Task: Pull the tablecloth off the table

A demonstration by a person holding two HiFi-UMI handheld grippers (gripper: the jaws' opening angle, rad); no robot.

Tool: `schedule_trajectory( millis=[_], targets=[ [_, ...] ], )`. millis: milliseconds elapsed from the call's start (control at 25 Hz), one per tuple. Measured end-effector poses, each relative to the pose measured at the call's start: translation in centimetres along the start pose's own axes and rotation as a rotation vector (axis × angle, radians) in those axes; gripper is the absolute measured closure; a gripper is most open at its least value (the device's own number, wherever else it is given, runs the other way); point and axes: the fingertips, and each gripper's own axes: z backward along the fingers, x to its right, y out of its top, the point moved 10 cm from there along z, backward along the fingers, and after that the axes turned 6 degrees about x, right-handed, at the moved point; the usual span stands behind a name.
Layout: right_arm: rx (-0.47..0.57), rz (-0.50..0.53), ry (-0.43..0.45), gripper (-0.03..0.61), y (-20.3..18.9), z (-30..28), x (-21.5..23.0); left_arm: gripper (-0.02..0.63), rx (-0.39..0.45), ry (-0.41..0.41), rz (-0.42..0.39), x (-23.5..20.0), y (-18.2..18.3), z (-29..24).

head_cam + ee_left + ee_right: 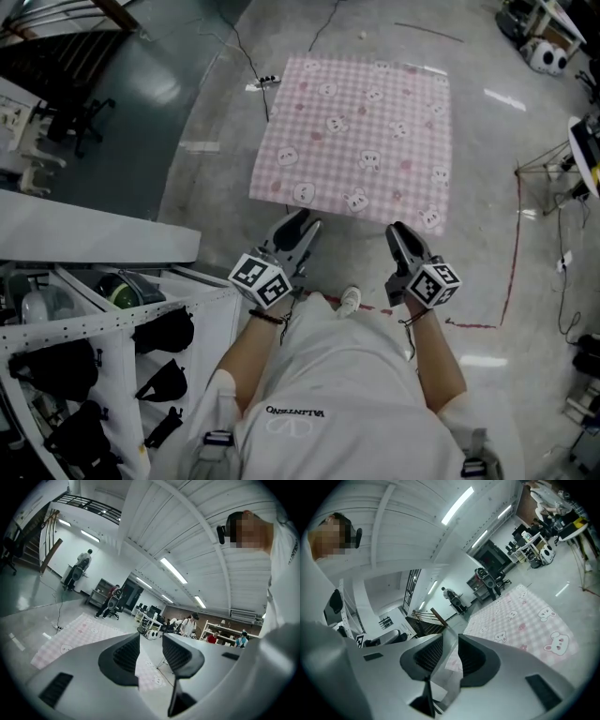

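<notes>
A pink checked tablecloth [361,131] with small bear faces lies spread flat, and the table under it is hidden. Both grippers hover just short of its near edge, touching nothing. My left gripper [298,221] is by the near left corner, its jaws apart with nothing between them. My right gripper [399,231] is by the near right part of the edge, with a narrow empty gap between its jaws. The left gripper view shows the left gripper [151,641] with the cloth [79,632] beyond it. In the right gripper view the right gripper [450,641] points toward the cloth [525,616].
A white shelf rack [103,323] with dark items stands close at my left. A red tape line [512,253] runs on the floor to the right, near stands and cables. A black cable [248,61] lies beyond the cloth's left side. People stand far off [84,562].
</notes>
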Motion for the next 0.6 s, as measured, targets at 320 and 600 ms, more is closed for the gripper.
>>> schedule_trajectory(
  millis=[320,600],
  targets=[
    [-0.010,-0.183,-0.019,0.466,-3.2,-2.9,2.1,0.472,-0.044,0.000,0.226,-4.5,-5.5,-1.5],
    [-0.033,-0.280,-0.123,0.466,-7.4,-4.9,4.7,0.472,-0.118,0.017,0.387,-9.0,-11.2,-2.2]
  ],
)
